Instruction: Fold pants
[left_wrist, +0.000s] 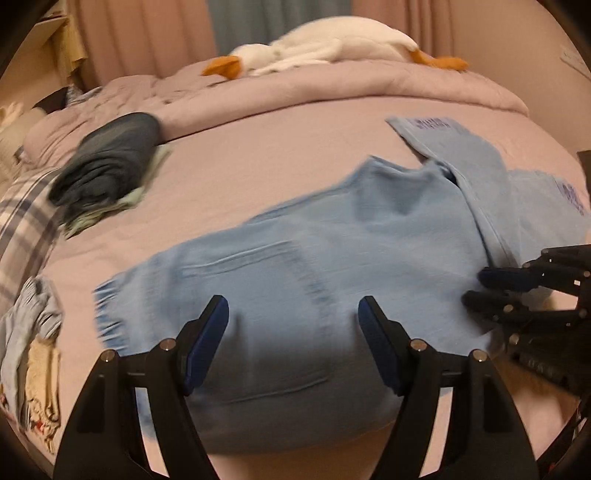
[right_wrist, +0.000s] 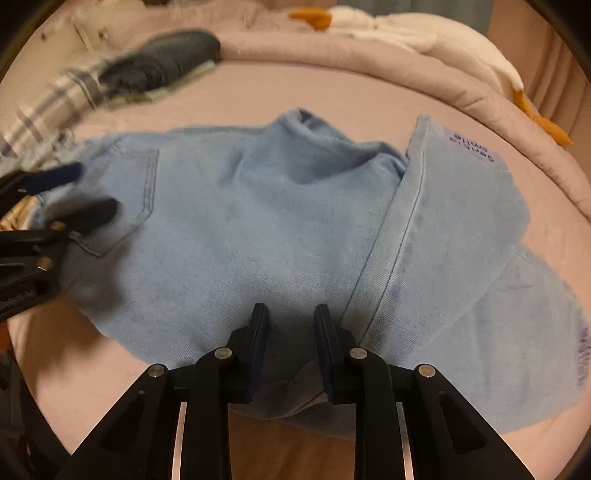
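Observation:
Light blue denim pants (left_wrist: 332, 251) lie spread across the pink bed, partly folded, with the legs lying over each other at the right; they also fill the right wrist view (right_wrist: 277, 229). My left gripper (left_wrist: 293, 314) is open and empty, hovering over the back-pocket area near the waist; it also shows at the left of the right wrist view (right_wrist: 94, 192). My right gripper (right_wrist: 291, 314) has its jaws partly closed around a fold of denim at the near edge; it also shows in the left wrist view (left_wrist: 476, 286).
A stack of folded dark clothes (left_wrist: 107, 166) sits at the left of the bed sheet (left_wrist: 258, 155). A white goose plush (left_wrist: 332, 44) lies on the rolled quilt at the back. A plaid pillow (left_wrist: 26, 218) and crumpled clothes (left_wrist: 29, 332) lie at the left edge.

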